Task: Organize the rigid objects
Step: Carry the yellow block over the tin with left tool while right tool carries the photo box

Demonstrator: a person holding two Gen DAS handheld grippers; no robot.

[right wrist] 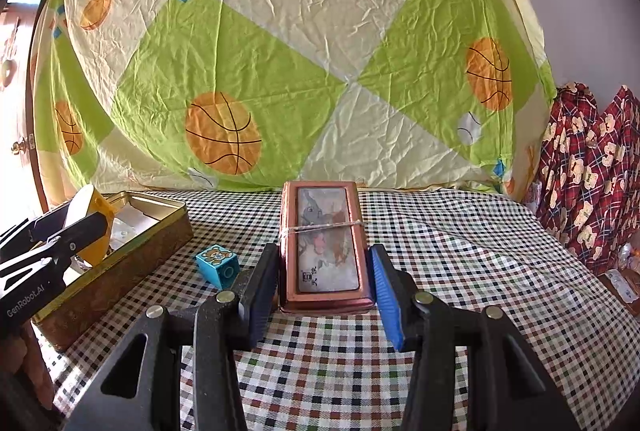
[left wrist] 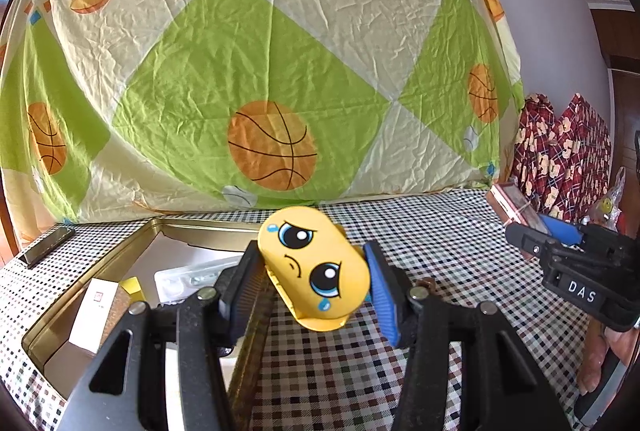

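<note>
Nearest, two grippers show, each clamped on one thing. One left gripper (left wrist: 314, 281) grips a yellow case (left wrist: 312, 267) with a crying cartoon face; its black and blue pads press the case's two sides, and the case hangs tilted over the edge of the tin (left wrist: 140, 243), above the checked cloth (left wrist: 440, 263). One right gripper (right wrist: 324, 271) grips one pink box (right wrist: 323, 247), pads pressed on both long sides; the box is bound across its middle by a band, and its picture lid faces up. In the left view the box sits off to the right, in the right gripper's pads.

Just beyond, one blue block (right wrist: 218, 265) with a bear picture lies on the cloth between the tin and the pink box, touching neither. One gold tin stands open at the left; inside lie a white card (left wrist: 94, 315), a small yellow piece (left wrist: 134, 289) and a clear packet (left wrist: 188, 277). One dark phone (left wrist: 46, 245) lies on the cloth left of the tin.

Farthest, one sheet (left wrist: 260, 71) printed with basketballs hangs behind the table, and red plaid fabric (right wrist: 592, 171) hangs at its right.
</note>
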